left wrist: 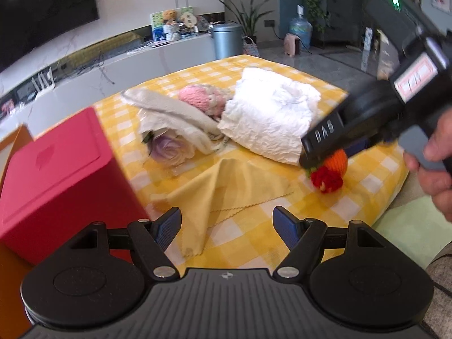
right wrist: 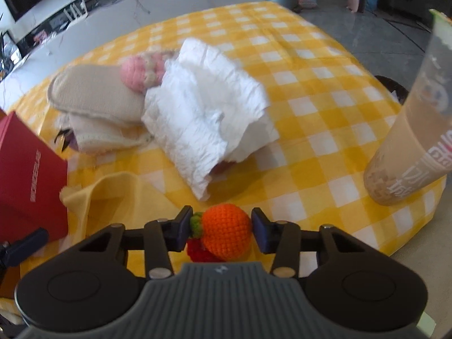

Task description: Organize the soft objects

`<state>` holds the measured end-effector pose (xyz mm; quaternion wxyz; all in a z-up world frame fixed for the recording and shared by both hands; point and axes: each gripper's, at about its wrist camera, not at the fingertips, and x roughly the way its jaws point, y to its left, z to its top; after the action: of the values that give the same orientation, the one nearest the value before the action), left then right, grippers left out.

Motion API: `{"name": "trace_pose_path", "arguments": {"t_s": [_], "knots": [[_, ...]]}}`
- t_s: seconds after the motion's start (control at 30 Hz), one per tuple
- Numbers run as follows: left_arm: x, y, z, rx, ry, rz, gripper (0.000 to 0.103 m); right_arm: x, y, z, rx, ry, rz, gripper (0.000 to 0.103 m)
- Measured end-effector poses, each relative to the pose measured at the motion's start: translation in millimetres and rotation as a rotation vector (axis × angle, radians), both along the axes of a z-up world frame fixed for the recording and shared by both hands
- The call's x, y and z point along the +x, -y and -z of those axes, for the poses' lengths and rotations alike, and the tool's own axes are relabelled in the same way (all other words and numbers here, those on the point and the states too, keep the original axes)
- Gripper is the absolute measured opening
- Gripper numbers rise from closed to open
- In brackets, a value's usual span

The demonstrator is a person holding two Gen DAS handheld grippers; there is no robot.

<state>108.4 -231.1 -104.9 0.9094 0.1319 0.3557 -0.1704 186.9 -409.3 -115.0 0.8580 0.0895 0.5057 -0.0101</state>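
Straddling a round crocheted orange fruit (right wrist: 226, 230) with green leaf and red knit bit – right gripper (right wrist: 220, 231), pads just off its sides, not visibly pressing. Hanging wide apart, nothing between – left gripper (left wrist: 227, 227), over a limp yellow cloth (left wrist: 226, 183). Lying farther off on the yellow-checked tablecloth (right wrist: 325, 107): crinkled white bundle (right wrist: 209, 113), beige knit piece (right wrist: 96, 96), pink yarn ball (right wrist: 138, 73). Standing left, a red box (left wrist: 50, 175).

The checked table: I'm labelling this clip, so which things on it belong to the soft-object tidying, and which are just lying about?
Job:
crochet orange, between the right gripper fingers
red crochet piece
yellow cloth
white cloth
beige cloth
pink knit
fabric rose
red box, probably the container

Lying about:
drink cup
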Motion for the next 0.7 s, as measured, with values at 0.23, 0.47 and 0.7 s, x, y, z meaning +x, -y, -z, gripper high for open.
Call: {"name": "trace_pose_path", "arguments": {"t_s": [0.23, 0.47, 0.7], "knots": [[15.0, 27.5, 12.2, 0.157, 0.028, 0.052, 0.087, 5.7, 14.4, 7.1, 0.007, -0.020, 0.051, 0.045], [44.5, 35.9, 29.2, 0.209, -0.099, 0.061, 0.085, 11.3, 11.4, 12.0, 0.004, -0.038, 0.026, 0.045], [63.9, 15.0, 31.5, 0.015, -0.260, -0.004, 0.059, 13.4, 11.4, 12.9, 0.002, -0.041, 0.018, 0.045]]}}
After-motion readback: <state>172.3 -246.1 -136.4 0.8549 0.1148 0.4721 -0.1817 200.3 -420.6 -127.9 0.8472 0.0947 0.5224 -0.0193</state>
